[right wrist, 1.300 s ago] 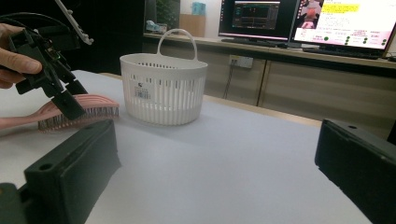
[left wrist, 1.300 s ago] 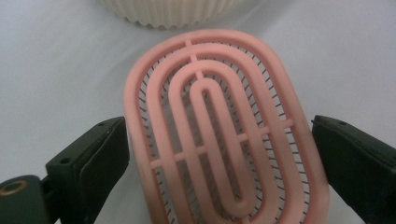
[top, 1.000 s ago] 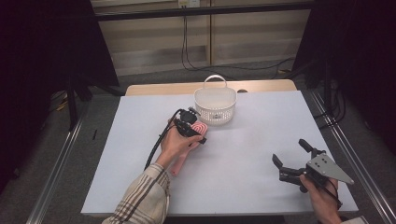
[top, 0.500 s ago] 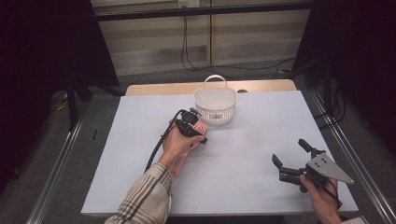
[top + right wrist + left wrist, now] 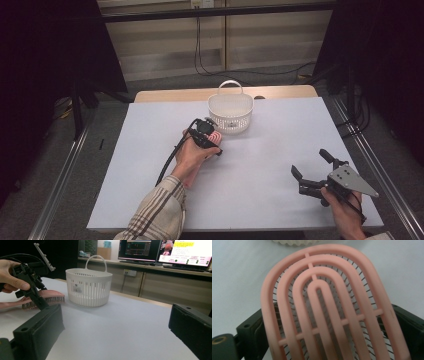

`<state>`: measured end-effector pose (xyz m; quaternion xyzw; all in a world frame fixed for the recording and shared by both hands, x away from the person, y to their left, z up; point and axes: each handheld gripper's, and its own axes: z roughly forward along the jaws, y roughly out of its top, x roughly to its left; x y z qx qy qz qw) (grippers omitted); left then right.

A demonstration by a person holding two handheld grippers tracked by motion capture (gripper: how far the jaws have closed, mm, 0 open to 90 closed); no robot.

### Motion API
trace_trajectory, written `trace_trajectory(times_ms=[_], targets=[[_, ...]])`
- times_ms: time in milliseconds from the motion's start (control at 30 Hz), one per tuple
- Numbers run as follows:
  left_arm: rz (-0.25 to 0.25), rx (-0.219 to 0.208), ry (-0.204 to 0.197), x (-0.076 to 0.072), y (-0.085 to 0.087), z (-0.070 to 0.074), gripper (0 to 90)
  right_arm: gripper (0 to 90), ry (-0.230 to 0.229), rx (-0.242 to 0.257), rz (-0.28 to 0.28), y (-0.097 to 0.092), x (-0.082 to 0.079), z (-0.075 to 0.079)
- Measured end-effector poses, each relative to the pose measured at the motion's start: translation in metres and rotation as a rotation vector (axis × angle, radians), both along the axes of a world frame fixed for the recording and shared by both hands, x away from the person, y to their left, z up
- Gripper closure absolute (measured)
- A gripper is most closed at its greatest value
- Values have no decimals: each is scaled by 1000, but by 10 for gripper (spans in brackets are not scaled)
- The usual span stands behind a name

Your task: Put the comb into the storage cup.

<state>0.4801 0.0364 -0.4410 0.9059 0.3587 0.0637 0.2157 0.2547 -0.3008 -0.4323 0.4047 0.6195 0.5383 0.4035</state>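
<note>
At the left, the left gripper has just been closing its jaws on the pink brush, which lies on the white table just beside the white basket; squeezing squarely across the head should prevent slipping. At the right, the right gripper rests with jaws spread and empty. The left gripper view shows the brush's 4 arched ribs, the right gripper view its bristles facing down.
</note>
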Motion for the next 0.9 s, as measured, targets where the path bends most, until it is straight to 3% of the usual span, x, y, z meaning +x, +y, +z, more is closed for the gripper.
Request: trace_trajectory(times_ms=[67,267,500,900], targets=[[0,4,3,0,1,2,119,0,1,-1,1,0,0,0],[-18,-8,34,1,3,5,148,0,0,-2,0,0,0,0],[-13,-49,55,1,5,7,171,0,1,-1,-1,0,0,0],[-31,-60,54,-2,2,9,184,0,1,-3,-2,0,0,0]])
